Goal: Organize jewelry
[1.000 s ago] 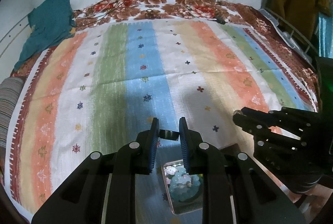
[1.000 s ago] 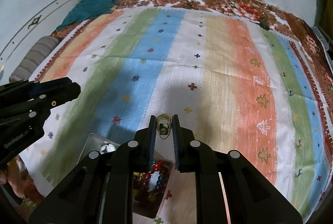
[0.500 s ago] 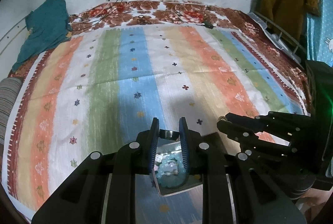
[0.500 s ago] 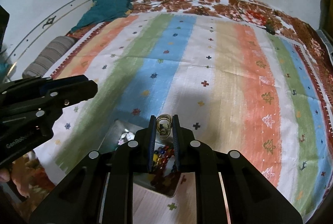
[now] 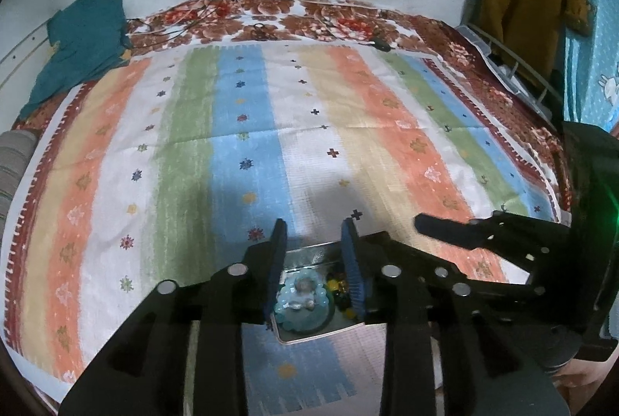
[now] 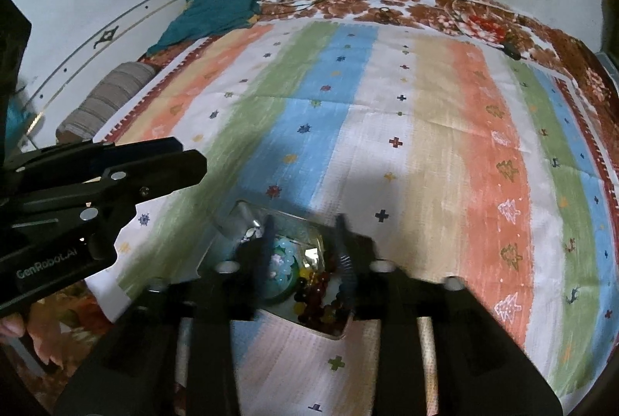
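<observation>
— While we tilt both tools steeply down over the striped bedspread (image 5: 247, 129), how does our left gripper (image 5: 315, 238) stand?

— Its jaws have just been opening and now stand parted, with nothing between the blue pads (image 5: 354, 273). Right beneath them sits the shiny tray (image 5: 309, 253), and through the gap we see the pale blue bead bracelet (image 5: 303, 302) lying in it, with a few yellow and dark beads just to its right.

— And our right gripper (image 6: 303, 234)?

— It sits just beside the left one; in the left view its black fingers reach in from the right edge, and in its own view the left tool crosses the left side. Its jaws have also just been opening; they are blurred but apart, and we see nothing pinched. Below them lies the same tray (image 6: 247, 214): the pale blue bracelet (image 6: 280, 261) under the left finger, a strand of red and amber beads (image 6: 315, 296) nearer us, between the fingers.

— Whose hand shows?

— Only a fingertip (image 6: 11, 327) at the lower left edge.
</observation>
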